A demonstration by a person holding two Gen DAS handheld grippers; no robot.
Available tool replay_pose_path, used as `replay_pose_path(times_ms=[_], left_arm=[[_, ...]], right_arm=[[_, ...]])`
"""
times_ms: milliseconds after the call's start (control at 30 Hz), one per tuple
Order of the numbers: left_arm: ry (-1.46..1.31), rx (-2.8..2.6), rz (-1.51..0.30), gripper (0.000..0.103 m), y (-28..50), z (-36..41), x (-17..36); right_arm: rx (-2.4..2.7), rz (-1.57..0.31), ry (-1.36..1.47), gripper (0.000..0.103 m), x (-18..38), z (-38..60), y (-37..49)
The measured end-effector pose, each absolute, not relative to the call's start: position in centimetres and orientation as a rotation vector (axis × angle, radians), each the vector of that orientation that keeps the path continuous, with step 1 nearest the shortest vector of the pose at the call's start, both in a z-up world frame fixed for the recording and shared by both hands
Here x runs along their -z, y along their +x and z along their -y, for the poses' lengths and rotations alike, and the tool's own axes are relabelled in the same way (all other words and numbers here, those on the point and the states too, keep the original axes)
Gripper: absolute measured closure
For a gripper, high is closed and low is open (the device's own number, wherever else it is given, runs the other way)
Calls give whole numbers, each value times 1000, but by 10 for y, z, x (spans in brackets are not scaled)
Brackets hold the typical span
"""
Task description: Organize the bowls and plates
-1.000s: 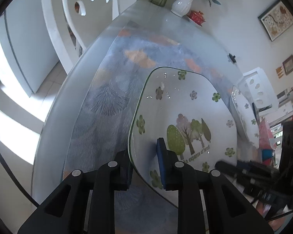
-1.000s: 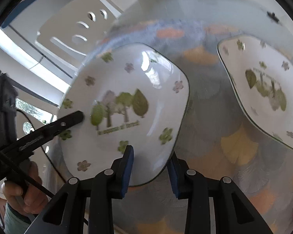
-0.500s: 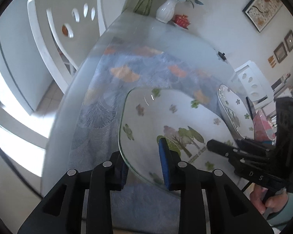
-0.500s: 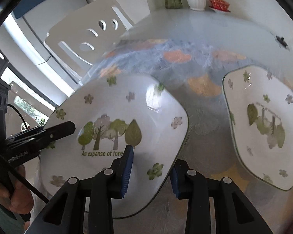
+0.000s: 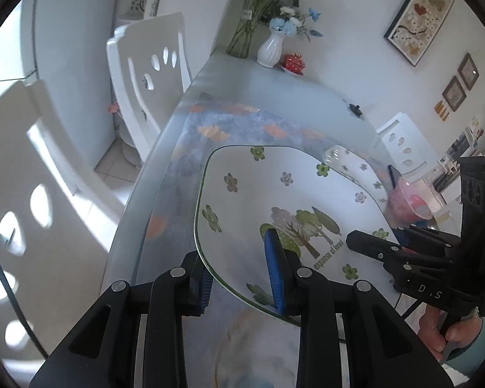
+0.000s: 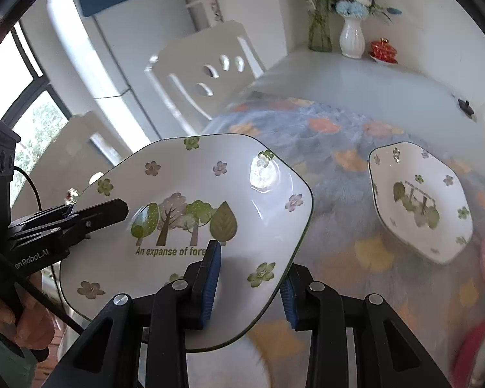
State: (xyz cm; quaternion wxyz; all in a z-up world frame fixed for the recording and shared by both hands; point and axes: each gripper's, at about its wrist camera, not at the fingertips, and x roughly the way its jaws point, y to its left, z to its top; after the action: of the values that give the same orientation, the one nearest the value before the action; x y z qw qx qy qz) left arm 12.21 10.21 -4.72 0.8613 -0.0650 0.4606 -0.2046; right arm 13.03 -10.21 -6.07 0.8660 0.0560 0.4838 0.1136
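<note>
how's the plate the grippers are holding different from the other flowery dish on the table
The held plate is clamped at its rim by the left gripper and the right gripper and tilted; the second dish rests untouched on the tablecloth. The held plate looks broad and shallow, the second dish smaller and deeper. Both are white with green rims, scattered flowers and a tree picture.

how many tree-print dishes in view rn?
2. One plate is held off the table in both tongs, a pair on each side. One smaller dish sits on the tablecloth at right. Others may be out of frame.
</note>
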Motion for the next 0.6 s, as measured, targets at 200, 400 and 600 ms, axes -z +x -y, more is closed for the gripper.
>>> replay_pose_path(times_ms=[200, 400, 600], left_arm=[[-154, 439, -981, 78, 65, -108, 49], [-180, 443, -1046, 78, 27, -106, 74], [-187, 430, -1100, 78, 5, -108, 98]], right_arm=[[-245, -1011, 104, 70, 48, 97, 66], [-231, -1100, 142, 70, 69, 103, 18], [-225, -1164, 125, 70, 93, 96, -7]])
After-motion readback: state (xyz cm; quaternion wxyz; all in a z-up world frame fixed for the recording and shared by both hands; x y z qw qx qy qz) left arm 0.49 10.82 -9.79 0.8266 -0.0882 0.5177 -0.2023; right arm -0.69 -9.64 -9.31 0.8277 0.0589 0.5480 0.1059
